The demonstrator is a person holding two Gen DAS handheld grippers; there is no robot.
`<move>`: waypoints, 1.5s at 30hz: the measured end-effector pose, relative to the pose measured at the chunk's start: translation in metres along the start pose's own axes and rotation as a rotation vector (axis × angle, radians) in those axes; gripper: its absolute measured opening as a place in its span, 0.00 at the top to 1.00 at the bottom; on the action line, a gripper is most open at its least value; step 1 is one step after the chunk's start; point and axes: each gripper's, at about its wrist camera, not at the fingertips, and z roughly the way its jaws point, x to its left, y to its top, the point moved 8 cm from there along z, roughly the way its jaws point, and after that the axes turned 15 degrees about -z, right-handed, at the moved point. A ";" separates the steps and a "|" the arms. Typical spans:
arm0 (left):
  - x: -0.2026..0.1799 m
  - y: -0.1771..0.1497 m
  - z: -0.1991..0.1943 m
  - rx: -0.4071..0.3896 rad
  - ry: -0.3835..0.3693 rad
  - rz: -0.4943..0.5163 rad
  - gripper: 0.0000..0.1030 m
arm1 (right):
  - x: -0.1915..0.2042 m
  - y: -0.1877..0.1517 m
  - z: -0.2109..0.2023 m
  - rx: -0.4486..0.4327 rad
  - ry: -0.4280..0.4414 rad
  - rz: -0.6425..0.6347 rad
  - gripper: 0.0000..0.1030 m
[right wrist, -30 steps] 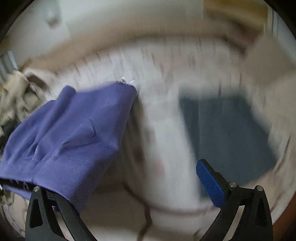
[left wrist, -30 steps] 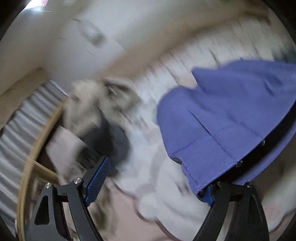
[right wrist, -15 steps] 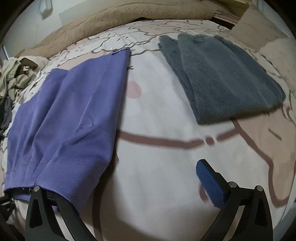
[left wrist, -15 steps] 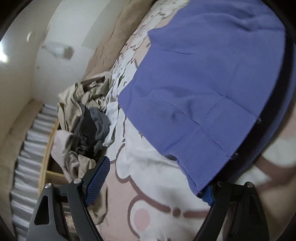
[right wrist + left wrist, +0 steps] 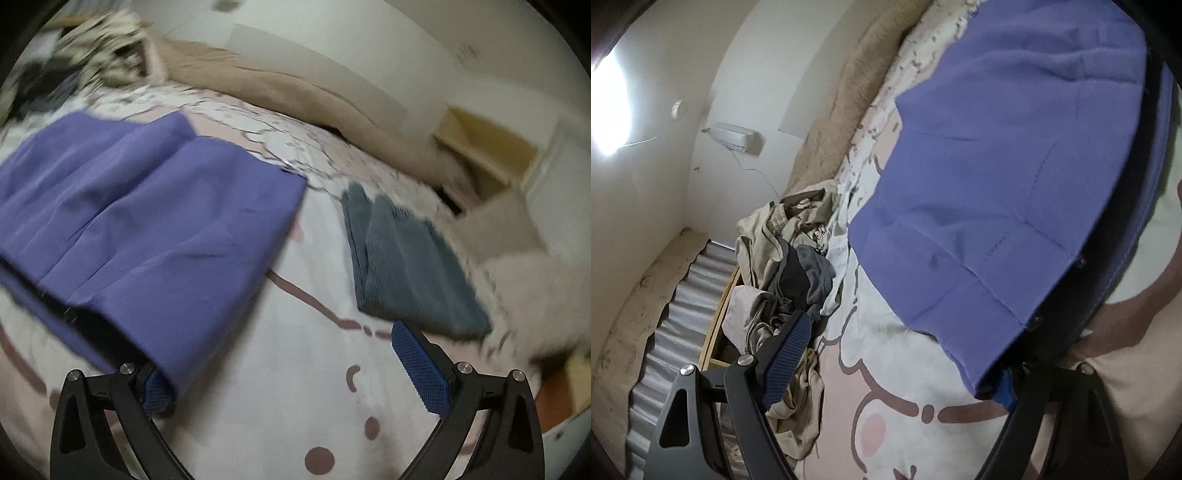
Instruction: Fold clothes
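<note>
Both tongs stand wide apart at the jaws, and neither is clamped on anything. On the left tongs (image 5: 897, 362), the left blue pad is bare and points toward a heap of crumpled clothes (image 5: 783, 266) at the bed's edge, while the right pad is half covered by the hem of a purple garment (image 5: 997, 184) that drapes over that finger and fills the upper right of the left wrist view. The cloth lies against that one pad only; the opposite pad is well apart from it, so the garment rests on the finger rather than being pinched. On the right tongs (image 5: 291, 376), the same purple garment (image 5: 147, 229) spreads over the left half of the right wrist view, flat on the bedsheet (image 5: 280, 406) with a few soft creases, its near corner lying over the left blue pad. The right pad is bare and stands near the lower end of a folded grey-blue garment (image 5: 402, 266), which lies on the sheet to the right of the purple one, apart from it with a strip of sheet between them. A tan blanket (image 5: 288, 88) runs along the far side of the bed, and a pale fluffy pillow (image 5: 532, 295) sits just beside the grey-blue garment.
</note>
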 end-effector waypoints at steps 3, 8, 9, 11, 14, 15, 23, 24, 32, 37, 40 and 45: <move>-0.003 0.003 -0.006 -0.056 0.023 -0.011 0.17 | 0.015 0.011 -0.016 -0.067 -0.072 -0.163 0.00; -0.006 0.008 -0.013 -0.118 0.056 -0.010 0.18 | 0.043 0.033 -0.035 -0.192 -0.219 -0.470 0.00; -0.006 0.008 -0.014 -0.120 0.057 -0.011 0.18 | 0.054 0.038 -0.039 -0.232 -0.266 -0.572 0.00; -0.007 0.008 -0.015 -0.125 0.059 -0.013 0.19 | 0.069 0.041 -0.040 -0.282 -0.319 -0.714 0.01; -0.007 0.008 -0.016 -0.131 0.062 -0.016 0.19 | 0.094 0.041 -0.041 -0.356 -0.341 -0.908 0.09; -0.006 0.008 -0.016 -0.135 0.062 -0.014 0.19 | 0.101 0.039 -0.040 -0.373 -0.332 -0.962 0.22; -0.005 0.008 -0.023 -0.166 0.096 0.002 0.18 | 0.086 0.034 -0.018 -0.260 -0.251 -0.884 0.94; -0.006 0.008 -0.023 -0.171 0.099 0.005 0.18 | 0.070 0.038 -0.017 -0.233 -0.248 -0.791 0.94; -0.002 0.010 -0.017 -0.114 0.100 -0.044 0.16 | 0.024 0.022 0.005 -0.002 -0.103 -0.384 0.97; 0.010 0.013 -0.017 -0.129 0.155 -0.029 0.16 | 0.014 0.012 0.013 0.060 0.008 -0.169 0.97; 0.040 0.042 -0.024 -0.218 0.239 0.009 0.16 | -0.020 0.029 0.010 0.048 0.133 0.073 0.97; 0.107 0.102 -0.041 -0.388 0.406 0.047 0.16 | -0.098 0.107 -0.022 -0.106 0.164 0.325 0.96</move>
